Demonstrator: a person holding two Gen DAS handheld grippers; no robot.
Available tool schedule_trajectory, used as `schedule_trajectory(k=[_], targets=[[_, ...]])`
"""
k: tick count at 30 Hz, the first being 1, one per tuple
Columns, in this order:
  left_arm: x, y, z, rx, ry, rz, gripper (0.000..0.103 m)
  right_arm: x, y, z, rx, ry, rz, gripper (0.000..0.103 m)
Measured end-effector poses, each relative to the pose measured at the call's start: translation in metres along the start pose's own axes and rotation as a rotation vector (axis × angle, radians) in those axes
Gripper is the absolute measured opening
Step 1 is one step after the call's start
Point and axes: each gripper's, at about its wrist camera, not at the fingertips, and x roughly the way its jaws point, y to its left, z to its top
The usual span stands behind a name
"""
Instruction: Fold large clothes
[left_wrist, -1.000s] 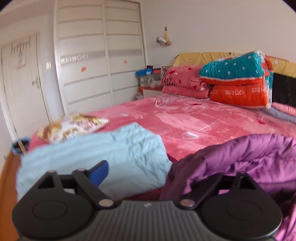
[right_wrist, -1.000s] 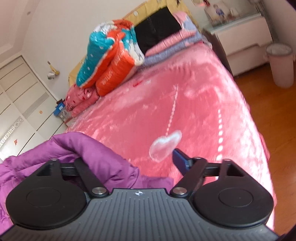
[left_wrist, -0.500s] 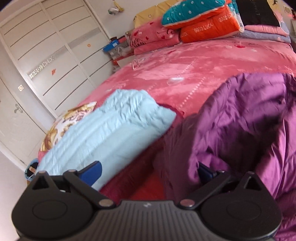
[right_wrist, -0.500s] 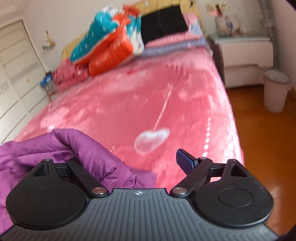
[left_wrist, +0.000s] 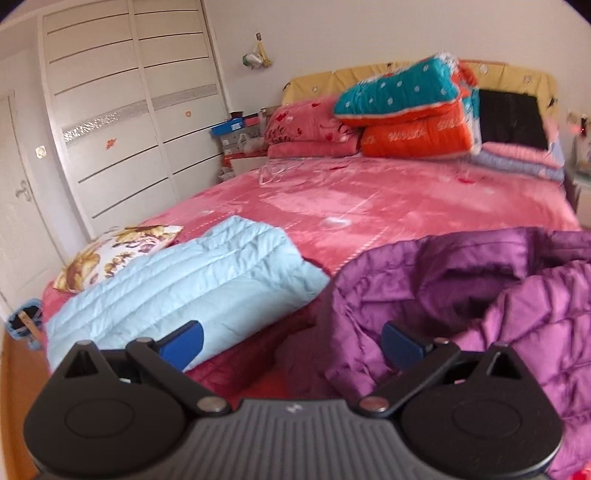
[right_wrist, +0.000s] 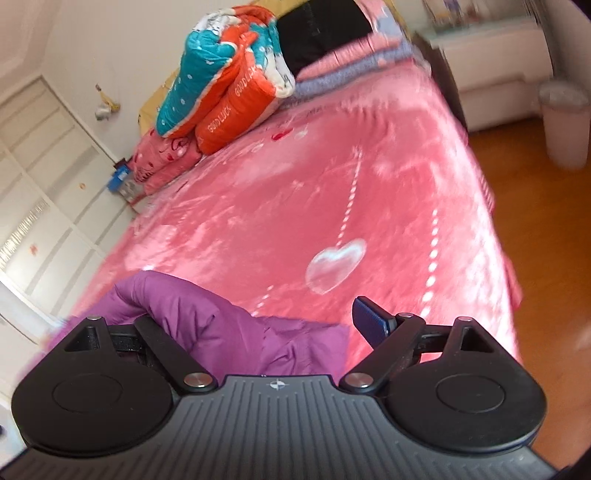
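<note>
1. A big bed (left_wrist: 369, 199) with a pink blanket fills the room. The blanket has a pale heart (right_wrist: 334, 266) printed on it.
2. At the far end of the bed sits a pile of folded quilts (left_wrist: 406, 110), blue-green and orange, on top of pink pillows (left_wrist: 310, 129).
3. White closet doors (left_wrist: 122, 118) stand at the left side of the bed. A white bin (right_wrist: 563, 122) stands on the wood floor at the right side.
4. A folded light blue jacket (left_wrist: 184, 288) lies on the near left part of the bed. A flowery cushion (left_wrist: 114, 254) lies just behind it, touching it.
5. The purple jacket (left_wrist: 480, 295) lies crumpled on the near right part of the bed, just beside the blue one. A strip of red cloth shows between the two.
6. The left gripper (left_wrist: 291, 339) has its jaws wide apart and they have just been opening. Its left blue pad shows in front of the blue jacket. Its right pad is at the edge of the purple jacket. Nothing is squeezed between them.
7. The right gripper (right_wrist: 255, 325) also has its jaws spread wide. A fold of the purple jacket (right_wrist: 221, 325) bunches between them, on the left side. It hides the left pad, so I cannot tell if that pad touches the cloth. The right pad is over bare pink blanket.
</note>
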Motion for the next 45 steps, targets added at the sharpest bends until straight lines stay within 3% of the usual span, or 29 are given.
schedule_trajectory(k=[3,6,10,15,19,21,26,30,32,35,38,42,45], targets=[[-0.003,-0.009,-0.02,-0.004,-0.001,-0.09,0.102,-0.008,-0.002,0.002,0.044,0.026,0.047,0.103],[0.007,-0.032,-0.05,0.042,0.052,-0.176,0.099,-0.018,0.01,0.004,-0.035,-0.025,-0.022,0.103],[0.035,-0.062,-0.083,0.094,0.145,-0.287,0.085,-0.012,0.025,-0.005,-0.206,-0.081,-0.171,0.103],[0.081,-0.092,-0.077,0.057,0.147,-0.364,0.077,0.016,0.026,-0.019,-0.291,-0.046,-0.249,0.103],[0.12,-0.111,-0.049,0.021,0.119,-0.343,0.077,0.032,0.022,-0.023,-0.297,0.012,-0.253,0.103],[0.139,-0.116,-0.034,-0.036,0.102,-0.274,0.075,0.028,0.024,-0.022,-0.312,0.009,-0.253,0.103],[0.176,-0.113,-0.01,-0.236,0.074,-0.093,0.076,0.0,0.034,-0.009,-0.337,-0.07,-0.235,0.103],[0.181,-0.12,-0.012,-0.223,0.053,0.013,0.082,-0.023,0.032,0.0,-0.298,-0.157,-0.186,0.103],[0.167,-0.12,-0.014,-0.231,0.005,0.043,0.081,-0.028,0.03,-0.001,-0.296,-0.185,-0.113,0.103],[0.125,-0.117,-0.024,-0.204,-0.111,0.034,0.081,-0.018,0.039,-0.013,-0.376,-0.138,-0.012,0.103],[0.085,-0.128,-0.04,-0.113,-0.215,-0.018,0.083,0.001,0.058,-0.039,-0.555,-0.061,-0.013,0.103],[0.084,-0.149,-0.054,0.007,-0.201,-0.16,0.084,0.029,0.066,-0.073,-0.686,0.033,-0.079,0.103],[0.108,-0.16,-0.056,0.063,-0.165,-0.185,0.083,0.044,0.063,-0.09,-0.698,0.044,-0.098,0.103]])
